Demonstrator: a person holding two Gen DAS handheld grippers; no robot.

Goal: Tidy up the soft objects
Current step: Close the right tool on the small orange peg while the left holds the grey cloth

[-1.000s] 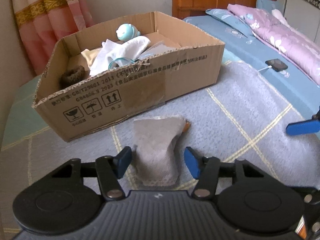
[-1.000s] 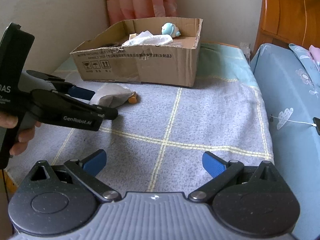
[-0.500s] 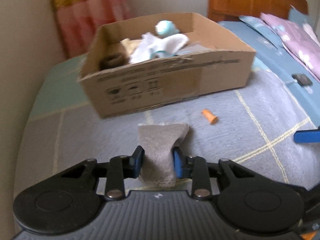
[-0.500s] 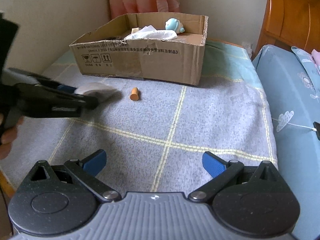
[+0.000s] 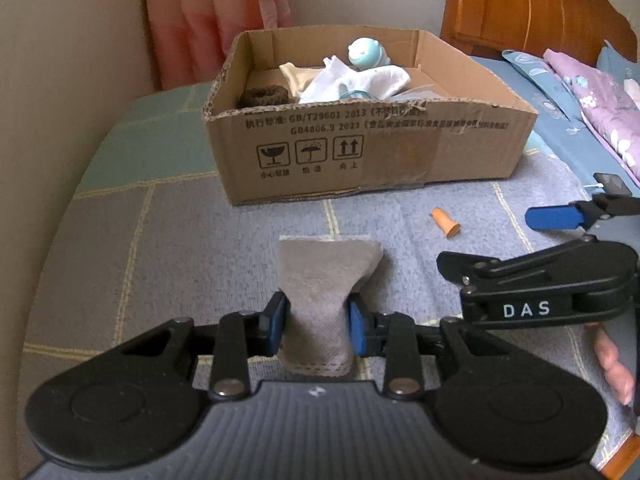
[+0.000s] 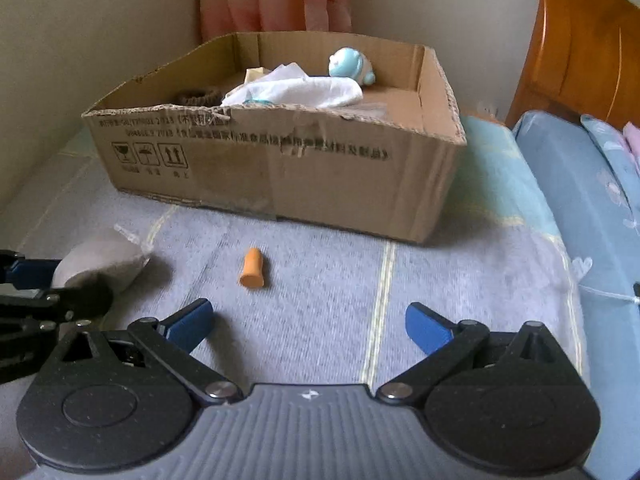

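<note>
My left gripper (image 5: 318,322) is shut on a grey cloth pouch (image 5: 320,280) and holds it above the grey checked blanket; the pouch also shows at the left of the right wrist view (image 6: 100,260). A small orange soft piece (image 5: 445,223) (image 6: 253,269) lies on the blanket in front of the cardboard box (image 5: 400,152) (image 6: 280,176). My right gripper (image 6: 308,326) is open and empty, just short of the orange piece. The box holds white cloth (image 5: 356,82), a blue plush toy (image 5: 366,52) and a brown hair band (image 5: 264,96).
A wall runs along the left. A pink curtain (image 5: 216,12) hangs behind the box. A blue bed with a purple quilt (image 5: 592,96) and wooden headboard (image 5: 528,8) lies to the right. A small black device on a white cable (image 5: 610,184) rests on the bed's edge.
My left gripper closed on the grey pouch and lifted it back from the box, uncovering the orange piece. My right gripper moved forward towards the orange piece.
</note>
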